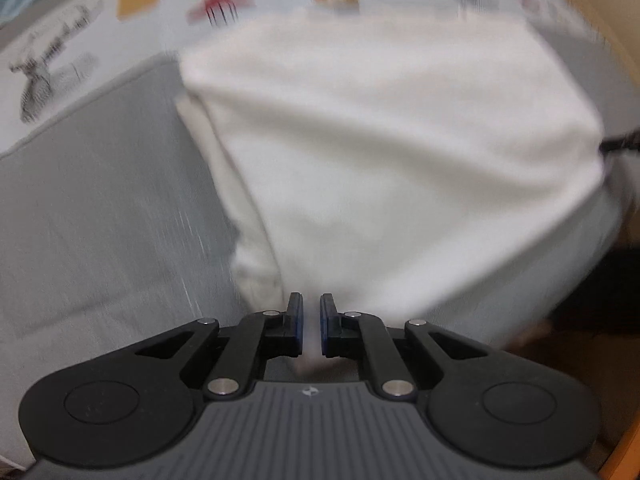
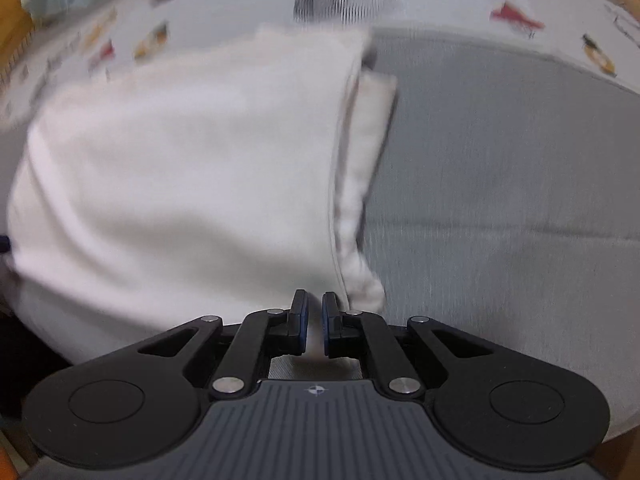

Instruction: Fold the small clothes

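White garment (image 1: 384,152) spread over grey mat (image 1: 100,208), printed sheet (image 1: 132,4) beyond. Near hem pinched narrowly in left gripper (image 1: 311,312) and right gripper (image 2: 314,312). Folded sleeve (image 2: 368,168) along one side. Blurred throughout.

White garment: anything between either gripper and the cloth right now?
Nothing visible. The left gripper and the right gripper each have the white garment edge between nearly closed jaws, over the grey mat.
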Action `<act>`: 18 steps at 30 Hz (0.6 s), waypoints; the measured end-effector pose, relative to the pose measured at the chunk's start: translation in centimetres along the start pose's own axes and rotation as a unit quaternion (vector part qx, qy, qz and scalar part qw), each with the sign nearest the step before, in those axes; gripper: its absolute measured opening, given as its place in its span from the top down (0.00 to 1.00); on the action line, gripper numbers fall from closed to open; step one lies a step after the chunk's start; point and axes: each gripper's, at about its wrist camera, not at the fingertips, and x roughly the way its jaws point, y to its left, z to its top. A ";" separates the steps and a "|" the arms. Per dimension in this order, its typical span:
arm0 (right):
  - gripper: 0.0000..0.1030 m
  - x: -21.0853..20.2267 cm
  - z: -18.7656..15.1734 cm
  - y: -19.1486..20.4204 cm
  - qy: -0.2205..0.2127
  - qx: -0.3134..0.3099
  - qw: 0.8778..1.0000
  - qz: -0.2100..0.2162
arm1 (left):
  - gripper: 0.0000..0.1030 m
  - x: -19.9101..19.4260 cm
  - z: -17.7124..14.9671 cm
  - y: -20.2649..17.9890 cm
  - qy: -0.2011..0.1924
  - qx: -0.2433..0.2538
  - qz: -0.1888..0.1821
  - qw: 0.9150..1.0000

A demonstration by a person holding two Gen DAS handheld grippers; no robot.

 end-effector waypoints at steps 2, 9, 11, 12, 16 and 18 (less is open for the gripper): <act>0.91 -0.8 0.7 0.1 -0.036 0.003 0.999 0.015 | 0.92 -1.0 1.0 0.5 -0.040 -0.022 -0.011 0.999; 0.91 2.6 1.9 0.0 -0.006 0.013 1.000 -0.025 | 0.90 1.1 3.6 1.0 -0.033 -0.069 0.032 0.997; 0.91 2.7 2.3 -0.5 -0.008 0.037 0.999 -0.019 | 0.86 2.5 3.8 2.2 -0.020 -0.098 0.028 0.995; 0.91 2.4 2.6 -0.6 -0.022 0.050 0.998 -0.013 | 0.86 2.2 4.2 2.6 -0.033 -0.120 0.023 0.992; 0.91 1.8 4.2 -1.3 -0.096 0.086 0.992 0.002 | 0.86 0.1 5.8 3.8 -0.122 -0.173 0.000 0.977; 0.90 2.5 4.8 -1.5 -0.111 0.092 0.990 0.003 | 0.86 0.8 6.6 4.1 -0.129 -0.184 -0.013 0.974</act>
